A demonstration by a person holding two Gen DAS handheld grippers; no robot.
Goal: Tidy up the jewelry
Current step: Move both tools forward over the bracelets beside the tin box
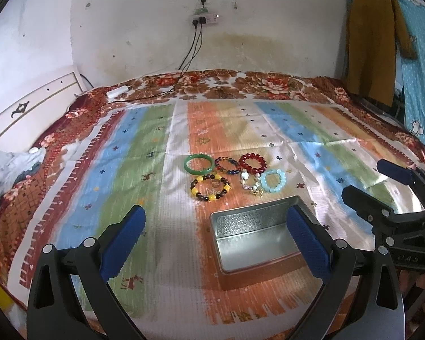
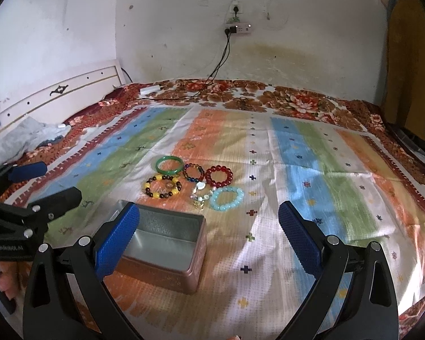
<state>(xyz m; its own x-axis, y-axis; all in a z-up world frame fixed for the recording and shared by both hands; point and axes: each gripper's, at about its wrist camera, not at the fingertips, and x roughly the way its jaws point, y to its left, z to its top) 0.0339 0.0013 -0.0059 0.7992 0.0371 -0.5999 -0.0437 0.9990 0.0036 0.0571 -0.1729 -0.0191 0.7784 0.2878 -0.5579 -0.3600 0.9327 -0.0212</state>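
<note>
Six bracelets (image 1: pixel 225 177) beyond empty tin (image 1: pixel 257 233)

— How does the left gripper (image 1: pixel 215 221) stand?
— Its jaws are spread wide, the blue pads (image 1: pixel 121 240) facing each other with nothing between them.
— And the right gripper (image 2: pixel 209 218)?
— The same: jaws wide apart, blue pads (image 2: pixel 300 238) bare, gripping nothing. Each one shows in the other's camera, side by side and apart, both pointing forward.
— Any hands visible?
— Only fingers (image 2: pixel 5 283) curled on the left gripper's handle, at the edge of the right wrist view.
</note>
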